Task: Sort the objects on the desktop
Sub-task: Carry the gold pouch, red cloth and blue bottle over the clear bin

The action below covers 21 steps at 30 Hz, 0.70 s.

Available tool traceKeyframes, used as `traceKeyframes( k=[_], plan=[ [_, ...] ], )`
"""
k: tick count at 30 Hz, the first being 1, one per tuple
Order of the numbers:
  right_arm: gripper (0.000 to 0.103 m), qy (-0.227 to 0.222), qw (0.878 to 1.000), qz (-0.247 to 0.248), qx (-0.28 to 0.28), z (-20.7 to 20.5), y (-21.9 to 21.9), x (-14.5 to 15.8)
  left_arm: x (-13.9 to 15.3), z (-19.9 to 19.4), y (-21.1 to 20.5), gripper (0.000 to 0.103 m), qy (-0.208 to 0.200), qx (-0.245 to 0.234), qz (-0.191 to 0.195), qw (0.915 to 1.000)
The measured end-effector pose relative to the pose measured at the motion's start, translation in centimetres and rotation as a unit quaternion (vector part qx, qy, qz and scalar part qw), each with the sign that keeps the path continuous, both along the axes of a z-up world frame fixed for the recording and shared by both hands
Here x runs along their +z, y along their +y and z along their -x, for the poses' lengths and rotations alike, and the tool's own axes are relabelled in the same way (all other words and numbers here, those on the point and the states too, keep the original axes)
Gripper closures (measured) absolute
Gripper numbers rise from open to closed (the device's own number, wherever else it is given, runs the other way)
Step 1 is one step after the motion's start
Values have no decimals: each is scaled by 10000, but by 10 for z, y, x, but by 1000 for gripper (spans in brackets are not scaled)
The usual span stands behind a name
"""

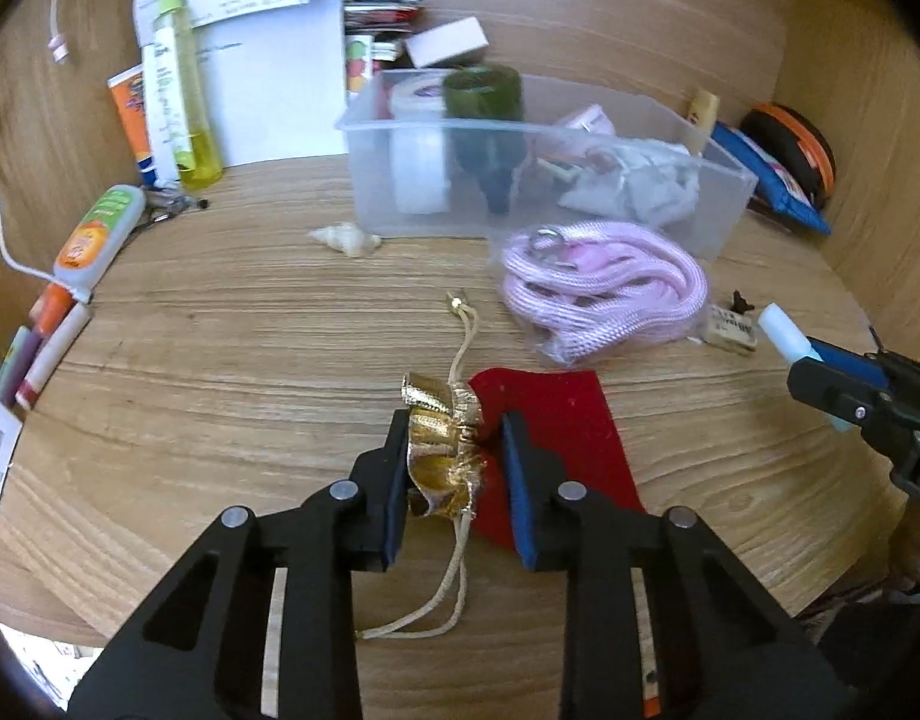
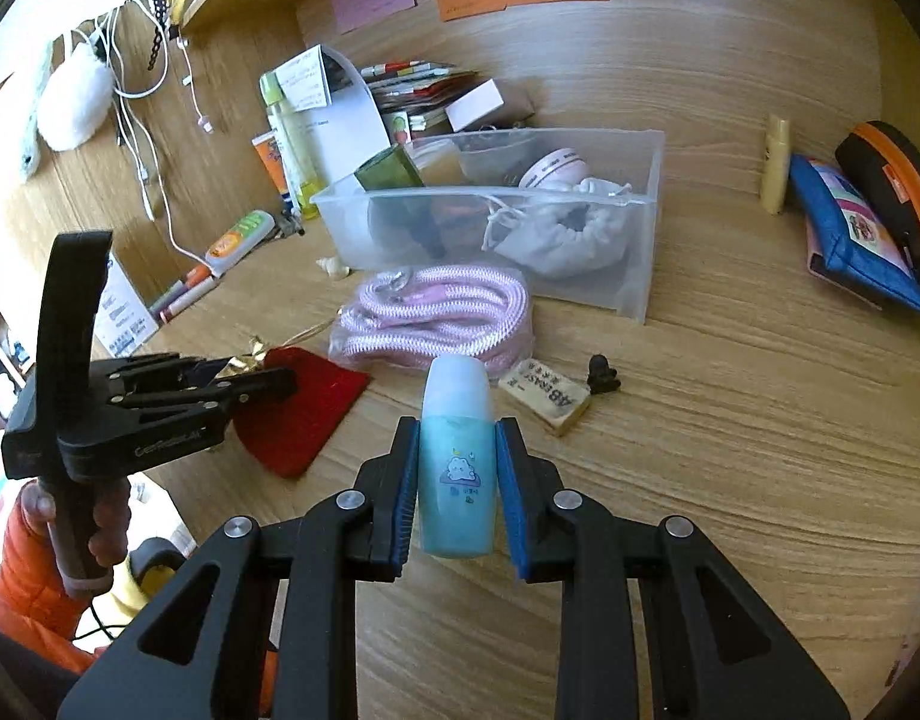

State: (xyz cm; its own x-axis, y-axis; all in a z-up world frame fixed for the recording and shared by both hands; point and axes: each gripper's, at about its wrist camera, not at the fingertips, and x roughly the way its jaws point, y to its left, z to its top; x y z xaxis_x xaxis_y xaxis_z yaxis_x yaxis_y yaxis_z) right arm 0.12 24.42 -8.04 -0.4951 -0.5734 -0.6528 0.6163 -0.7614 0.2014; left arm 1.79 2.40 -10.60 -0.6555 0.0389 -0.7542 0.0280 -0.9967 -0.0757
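Left gripper is clamped on the gold pouch neck, red pouch body lying on the worktop. Right gripper is gripped on the blue bottle, held clear. Risks: slippery gold fabric could be pulled free; drawstring snagged; bottle knocked against bin rim.

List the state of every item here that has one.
left gripper: closed on the gold pouch
right gripper: gripping the blue bottle, cap on
clear bin: open-topped, partly filled
pink rope: coiled, bagged
red cloth: lying flat
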Motion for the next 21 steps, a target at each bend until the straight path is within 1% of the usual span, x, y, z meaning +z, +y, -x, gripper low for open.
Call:
traceKeyframes(
  k=[5,9,12,17,21],
  plan=[
    [80,82,9998,149,-77,5,3,11,20,-14,-17,75,266,245,-124,9993],
    [80,203,9995,230,-116,9,3,23,42,-19,-27,75,532,370,-95,9979],
    [80,289,9991,298,-131,14,2,33,58,-19,-31,75,723,379,-72,9966],
    [80,496,9982,303,-166,22,-5,49,79,-6,-37,75,1015,332,-96,9942],
    [80,572,9978,278,-198,35,-9,58,90,13,-38,75,1104,257,-127,9935]
  ],
)
